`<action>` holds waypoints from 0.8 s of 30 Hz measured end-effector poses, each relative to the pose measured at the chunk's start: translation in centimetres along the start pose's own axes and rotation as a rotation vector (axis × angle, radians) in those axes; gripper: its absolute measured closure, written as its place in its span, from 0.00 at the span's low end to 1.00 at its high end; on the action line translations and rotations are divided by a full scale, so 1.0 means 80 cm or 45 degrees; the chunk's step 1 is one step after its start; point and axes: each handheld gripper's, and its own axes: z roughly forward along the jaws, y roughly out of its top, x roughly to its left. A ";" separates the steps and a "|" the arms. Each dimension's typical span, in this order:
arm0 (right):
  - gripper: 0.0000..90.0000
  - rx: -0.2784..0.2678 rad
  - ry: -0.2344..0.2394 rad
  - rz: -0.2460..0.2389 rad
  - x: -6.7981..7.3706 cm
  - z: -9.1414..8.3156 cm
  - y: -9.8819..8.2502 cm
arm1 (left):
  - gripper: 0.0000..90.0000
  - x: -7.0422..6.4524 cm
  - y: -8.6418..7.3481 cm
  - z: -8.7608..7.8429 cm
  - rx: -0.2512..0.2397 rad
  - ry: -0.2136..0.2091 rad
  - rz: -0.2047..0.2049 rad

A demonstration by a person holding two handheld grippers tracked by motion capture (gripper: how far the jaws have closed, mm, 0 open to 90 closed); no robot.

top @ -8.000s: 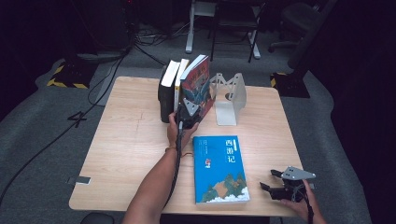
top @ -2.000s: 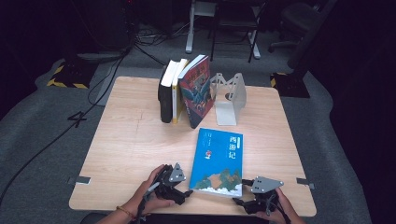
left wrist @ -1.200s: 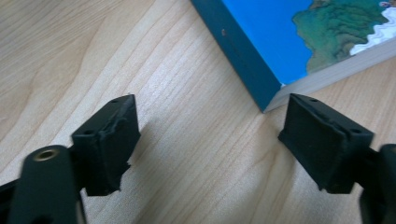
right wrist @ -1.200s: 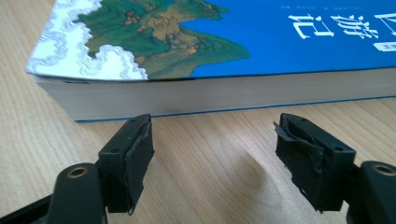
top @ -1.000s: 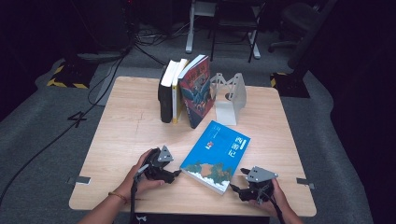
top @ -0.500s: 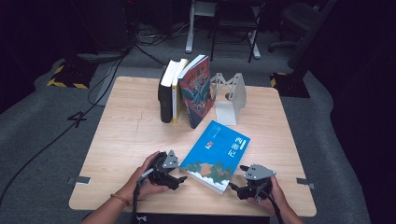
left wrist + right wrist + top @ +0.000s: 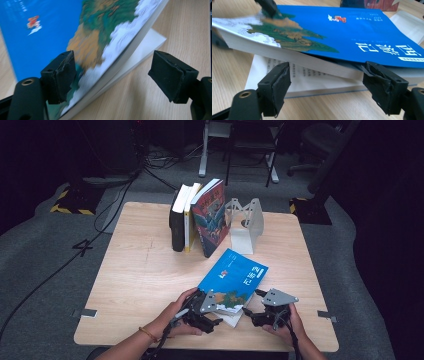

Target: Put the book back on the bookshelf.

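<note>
A blue paperback (image 7: pixel 232 277) lies slanted on the near part of the wooden table (image 7: pixel 140 270). Its cover and most of its pages are raised off a few bottom pages (image 7: pixel 312 75) that rest flat. My left gripper (image 7: pixel 219 314) stands at the book's near left corner. In the left gripper view the corner (image 7: pixel 100 62) sits between the wide jaws of my left gripper (image 7: pixel 112 75), and the right pad is clear of it. My right gripper (image 7: pixel 252 314) faces the book's near right edge. Its jaws (image 7: pixel 329 87) have just been opening and stand apart before the page block.
Three books (image 7: pixel 200 220) stand upright at the table's far middle, leaning against a white bookend (image 7: pixel 245 222). Both hands work close to the table's near edge. Chair legs and cables lie on the dark floor beyond.
My left hand has slid right to the book's near corner. The right hand has risen slightly. The book keeps its slant, with its near end lifted.
</note>
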 end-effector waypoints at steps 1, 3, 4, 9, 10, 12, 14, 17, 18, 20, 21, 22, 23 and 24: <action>0.25 -0.001 -0.004 -0.003 0.000 0.002 0.003 | 0.23 0.000 0.000 0.000 0.000 0.000 0.000; 0.24 -0.005 -0.010 -0.006 0.000 0.003 0.006 | 0.23 -0.001 0.004 0.006 -0.006 0.004 -0.005; 0.24 -0.014 -0.012 -0.003 0.000 0.004 0.011 | 0.23 -0.001 0.006 0.009 -0.003 0.024 -0.001; 0.24 -0.024 -0.015 -0.005 -0.001 0.006 0.018 | 0.30 -0.002 0.017 0.021 0.003 0.103 -0.008; 0.24 -0.019 -0.013 -0.012 -0.001 0.006 0.018 | 0.34 -0.002 0.020 0.022 -0.006 0.117 -0.004; 0.24 -0.017 -0.011 -0.010 -0.002 0.006 0.017 | 0.36 -0.002 0.021 0.023 -0.009 0.122 0.001; 0.24 -0.015 -0.005 -0.015 -0.001 0.006 0.016 | 0.46 0.000 0.021 0.023 -0.028 0.136 -0.016; 0.25 -0.015 0.013 -0.019 -0.002 0.008 0.014 | 0.58 0.000 0.019 0.023 -0.041 0.136 0.006; 0.25 -0.015 0.013 -0.019 -0.002 0.008 0.014 | 0.58 -0.001 0.018 0.023 -0.046 0.142 0.020; 0.26 -0.018 0.027 -0.019 -0.003 0.008 0.012 | 0.63 -0.004 0.019 0.022 -0.045 0.163 0.060; 0.27 -0.017 0.031 -0.027 -0.004 0.008 0.011 | 0.66 -0.005 0.019 0.022 -0.050 0.167 0.073; 0.27 -0.020 0.033 -0.029 -0.004 0.008 0.011 | 0.68 -0.005 0.019 0.021 -0.054 0.173 0.082; 0.28 -0.023 0.037 -0.023 -0.005 0.008 0.010 | 0.71 -0.005 0.019 0.020 -0.057 0.178 0.098; 0.28 -0.031 0.038 -0.021 -0.005 0.008 0.010 | 0.74 -0.005 0.019 0.020 -0.065 0.178 0.103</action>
